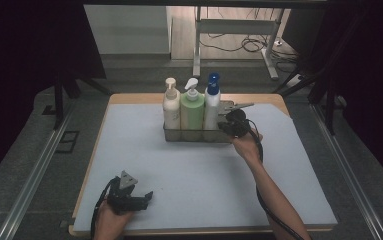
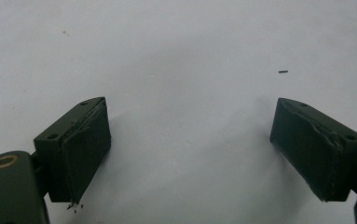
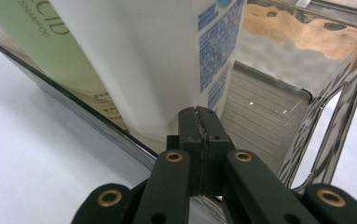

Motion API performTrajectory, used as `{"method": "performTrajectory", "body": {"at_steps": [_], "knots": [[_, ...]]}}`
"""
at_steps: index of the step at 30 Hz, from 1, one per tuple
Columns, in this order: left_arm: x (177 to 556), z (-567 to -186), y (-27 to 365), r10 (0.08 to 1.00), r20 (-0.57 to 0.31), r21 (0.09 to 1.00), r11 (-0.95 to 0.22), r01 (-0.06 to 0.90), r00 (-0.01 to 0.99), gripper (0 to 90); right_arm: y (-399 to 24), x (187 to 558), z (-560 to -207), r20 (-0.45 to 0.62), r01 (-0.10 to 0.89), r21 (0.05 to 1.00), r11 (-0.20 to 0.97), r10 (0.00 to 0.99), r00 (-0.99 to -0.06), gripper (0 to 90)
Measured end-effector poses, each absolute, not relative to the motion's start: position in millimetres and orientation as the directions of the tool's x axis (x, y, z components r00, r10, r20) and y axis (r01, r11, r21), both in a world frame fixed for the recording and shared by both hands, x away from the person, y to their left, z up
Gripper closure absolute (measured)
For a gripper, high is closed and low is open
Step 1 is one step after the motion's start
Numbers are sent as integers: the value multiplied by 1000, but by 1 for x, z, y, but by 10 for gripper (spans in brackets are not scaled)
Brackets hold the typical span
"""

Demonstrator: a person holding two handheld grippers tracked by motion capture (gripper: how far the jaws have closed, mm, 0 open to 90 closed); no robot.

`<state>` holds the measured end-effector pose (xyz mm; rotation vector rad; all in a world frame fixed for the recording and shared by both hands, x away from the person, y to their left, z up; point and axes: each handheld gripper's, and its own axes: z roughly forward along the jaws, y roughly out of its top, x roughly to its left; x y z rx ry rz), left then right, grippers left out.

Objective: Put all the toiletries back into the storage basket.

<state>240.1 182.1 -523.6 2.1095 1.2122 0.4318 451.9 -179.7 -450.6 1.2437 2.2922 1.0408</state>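
Left gripper (image 1: 146,196): near-left on the mat, jaws wide apart, nothing between them.
Mat (image 1: 189,175): pale, matte, flat sheet over the table.
Cream bottle (image 1: 171,107): leftmost in the caddy, pump top.
Green bottle (image 1: 192,111): middle, pump top, smooth plastic.
White bottle (image 1: 211,106): right of the three, blue pump, blue print on its label.
Caddy (image 1: 179,134): shiny metal, rectangular, far centre; its right end is empty.
Right gripper (image 3: 199,116): jaws pressed together with nothing between them, tips at the caddy's near wall, just beside the white bottle.

A big white mat (image 1: 189,175) covers the wooden bench (image 1: 129,98). Far behind the bench stands a grey metal frame (image 1: 239,30) on the floor, with black cables (image 1: 249,46) lying in loops beside it.
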Motion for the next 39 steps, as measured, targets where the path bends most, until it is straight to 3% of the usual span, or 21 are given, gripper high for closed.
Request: {"method": "performTrajectory", "body": {"at_steps": [17,39], "knots": [[240,-524,182,856,-40,684,-353,638,516,120,-198,441,-440,13,535,762,365,818,-576,450],[240,-524,182,856,-39,684,-353,638,516,120,-205,406,-428,-25,471,758,452,741,-671,127]]}}
